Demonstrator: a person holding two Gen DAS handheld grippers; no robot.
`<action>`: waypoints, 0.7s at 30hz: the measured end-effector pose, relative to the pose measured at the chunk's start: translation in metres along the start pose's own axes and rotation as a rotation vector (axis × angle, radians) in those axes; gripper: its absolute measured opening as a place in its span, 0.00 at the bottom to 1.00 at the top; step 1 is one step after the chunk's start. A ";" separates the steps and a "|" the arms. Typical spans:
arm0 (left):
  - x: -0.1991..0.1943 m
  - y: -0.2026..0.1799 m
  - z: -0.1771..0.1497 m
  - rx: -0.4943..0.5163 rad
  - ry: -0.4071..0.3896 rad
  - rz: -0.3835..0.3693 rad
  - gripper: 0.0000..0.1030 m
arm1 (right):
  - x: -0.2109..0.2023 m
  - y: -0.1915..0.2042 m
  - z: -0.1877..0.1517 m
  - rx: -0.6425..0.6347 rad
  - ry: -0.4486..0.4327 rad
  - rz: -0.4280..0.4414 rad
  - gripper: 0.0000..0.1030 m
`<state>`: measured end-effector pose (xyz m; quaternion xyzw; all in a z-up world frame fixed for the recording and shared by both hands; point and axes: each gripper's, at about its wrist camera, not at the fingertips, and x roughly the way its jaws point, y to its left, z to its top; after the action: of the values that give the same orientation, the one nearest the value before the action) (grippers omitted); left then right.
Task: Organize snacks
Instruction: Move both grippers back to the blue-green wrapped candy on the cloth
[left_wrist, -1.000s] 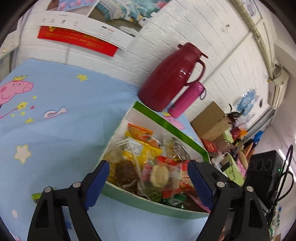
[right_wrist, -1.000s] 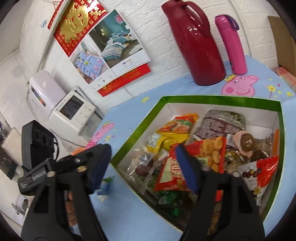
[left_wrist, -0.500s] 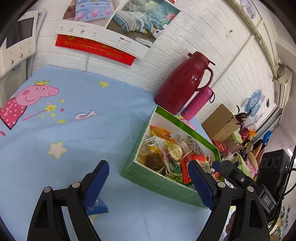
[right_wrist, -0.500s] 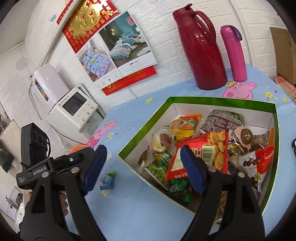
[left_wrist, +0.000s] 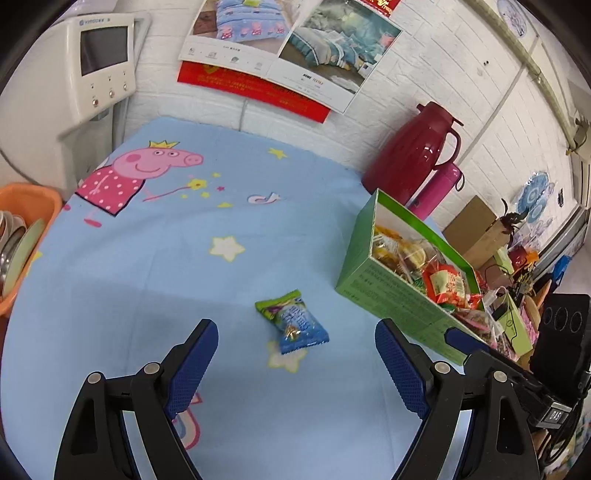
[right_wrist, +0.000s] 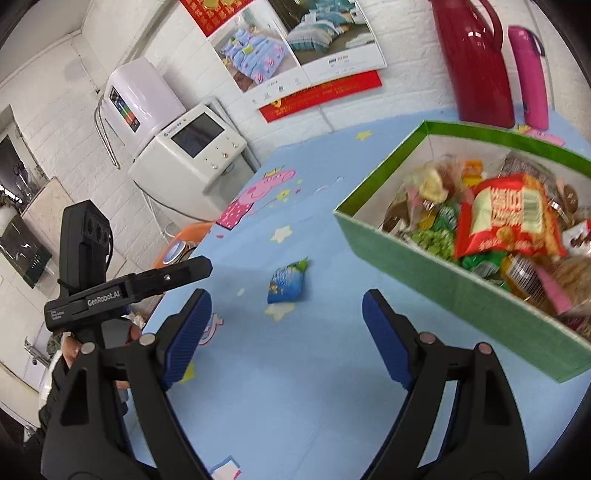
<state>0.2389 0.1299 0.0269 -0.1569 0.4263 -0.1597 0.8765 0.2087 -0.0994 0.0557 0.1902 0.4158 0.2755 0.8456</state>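
Blue cartoon tablecloth (left_wrist: 155, 266) carries a snack packet (left_wrist: 293, 322); green box (left_wrist: 395, 299); red jug (left_wrist: 410, 151); pink flask (left_wrist: 437, 192).

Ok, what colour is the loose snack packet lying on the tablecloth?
Blue with a green end, the snack packet shows best in the left wrist view.

The left wrist view is taken from above the blue tablecloth (left_wrist: 147, 280), facing the white brick wall. The right wrist view is aimed more leftward, from nearer the green box (right_wrist: 436, 269). The small snack packet (left_wrist: 293, 321) (right_wrist: 286, 281) near frame centre is shared by both.
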 end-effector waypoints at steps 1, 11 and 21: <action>0.003 0.004 -0.003 -0.008 0.014 -0.008 0.86 | 0.007 -0.002 -0.003 0.030 0.022 0.020 0.82; 0.037 0.030 -0.007 -0.110 0.088 -0.152 0.85 | 0.064 -0.007 -0.008 0.077 0.121 0.020 0.61; 0.078 0.042 0.006 -0.174 0.145 -0.259 0.60 | 0.101 -0.034 0.007 0.191 0.162 0.092 0.40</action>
<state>0.2959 0.1367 -0.0414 -0.2741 0.4766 -0.2448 0.7986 0.2755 -0.0630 -0.0199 0.2657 0.4977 0.2877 0.7739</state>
